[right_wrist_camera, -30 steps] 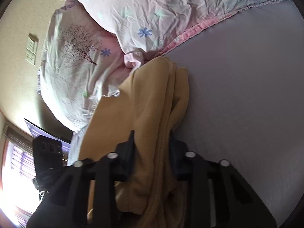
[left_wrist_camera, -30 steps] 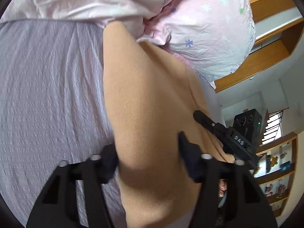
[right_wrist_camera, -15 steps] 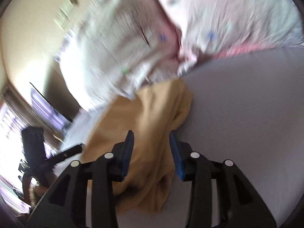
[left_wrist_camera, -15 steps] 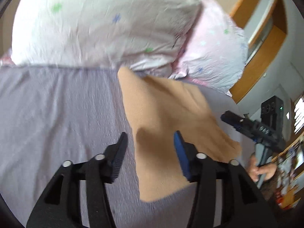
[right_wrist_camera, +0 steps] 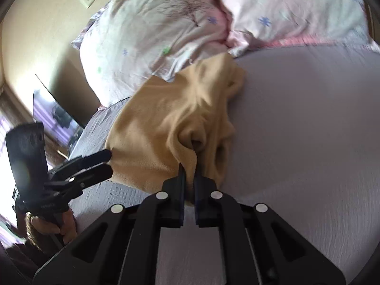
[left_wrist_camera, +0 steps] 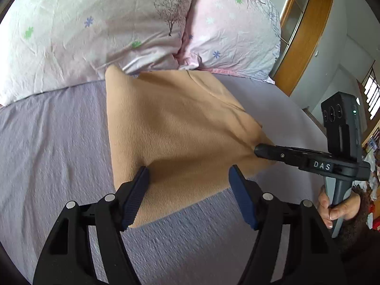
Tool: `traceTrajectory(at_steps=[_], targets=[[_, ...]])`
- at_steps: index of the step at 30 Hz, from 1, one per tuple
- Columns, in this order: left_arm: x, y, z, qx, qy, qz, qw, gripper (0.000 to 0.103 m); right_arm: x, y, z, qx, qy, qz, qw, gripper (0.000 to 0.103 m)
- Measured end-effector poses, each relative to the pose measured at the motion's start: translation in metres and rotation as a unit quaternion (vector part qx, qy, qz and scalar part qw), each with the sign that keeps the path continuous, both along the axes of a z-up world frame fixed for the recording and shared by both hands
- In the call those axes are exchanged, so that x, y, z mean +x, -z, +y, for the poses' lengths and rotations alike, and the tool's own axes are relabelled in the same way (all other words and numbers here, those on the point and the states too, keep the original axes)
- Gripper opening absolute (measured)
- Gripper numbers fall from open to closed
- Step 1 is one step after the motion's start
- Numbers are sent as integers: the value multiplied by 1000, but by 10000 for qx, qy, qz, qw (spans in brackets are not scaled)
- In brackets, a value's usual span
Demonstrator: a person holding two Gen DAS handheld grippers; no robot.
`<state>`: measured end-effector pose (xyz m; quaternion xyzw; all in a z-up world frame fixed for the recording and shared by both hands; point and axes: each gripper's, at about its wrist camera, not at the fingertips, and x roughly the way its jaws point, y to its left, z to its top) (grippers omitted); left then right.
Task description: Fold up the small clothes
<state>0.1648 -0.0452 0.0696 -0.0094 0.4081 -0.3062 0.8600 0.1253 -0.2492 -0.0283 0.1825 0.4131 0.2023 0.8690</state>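
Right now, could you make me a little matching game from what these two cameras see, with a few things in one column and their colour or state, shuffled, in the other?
Things:
1. left gripper
2. right gripper
3. tan garment
4. bed sheet
5. pillows

States:
A. pale pink with small flowers and a tree print
B. shut, pinching a fold of cloth
C. lilac, with a fine crinkled texture
D. open, fingers apart over the cloth's near edge
E. spread on the bed, its far end against the pillows

Pairs: 1-D, 2-B, 3-E, 4-C, 5-A
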Motion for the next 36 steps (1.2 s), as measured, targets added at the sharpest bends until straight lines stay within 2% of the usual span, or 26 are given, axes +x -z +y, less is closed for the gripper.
traceTrajectory(at_steps=[4,5,7,8,9,11,13,14,16,17,18,21,23,25,27,28,31,32,36], targets=[[-5,7,-2,95,30,70,9999,70,-2,0,6,-142,-45,-7,9999,7],[-7,6,0,64,26,73,9999,70,-3,-4,6,-116,-50,-39,9999,13],[-13,3,7,-63,10,42,10000,71,-2,-19,2,-14,-3,-186,9998,39],[-16,2,11,-117,-8,16,9999,72,0,-29,-3,12,115,-355,9993,67],[-19,-1,16,-186,-42,-12,9998,72,9,-39,-7,-17,239,-488,9985,72],[-25,-5,22,-276,-127,-52,9995,75,39,-48,-13,-25,422,-450,9981,70],[-28,-8,26,-339,-192,-47,9992,76,81,-43,-19,82,596,-78,9982,59],[-31,-9,28,-354,-246,-42,9991,80,96,-38,-20,117,675,108,9976,53],[-35,-9,32,-318,-353,-56,9989,86,130,-21,-21,271,735,551,9954,52],[-37,-9,35,-295,-410,-61,9987,87,139,-12,-20,318,709,669,9947,41],[-38,-8,39,-294,-470,-38,9985,87,145,-5,-20,318,743,734,9940,10],[-38,-4,50,-345,-640,122,9973,93,141,5,-27,394,943,690,9924,11],[-38,-1,56,-318,-759,203,9964,97,127,-2,-27,221,1015,484,9934,12],[-37,1,59,-231,-850,291,9957,99,99,-21,-27,40,1009,125,9948,29],[-37,3,60,-172,-893,400,9951,100,71,-36,-25,-34,919,-115,9957,94],[-37,4,60,-145,-904,445,9948,102,46,-45,-21,-213,915,-270,9952,101],[-37,7,58,188,-1082,527,9926,102,0,-54,-6,-748,807,-474,9928,101],[-37,7,57,336,-1143,526,9915,102,-21,-54,5,-1112,758,-563,9893,101],[-34,15,49,871,-1276,583,9863,102,-57,-41,41,-2131,721,-675,9720,101]])
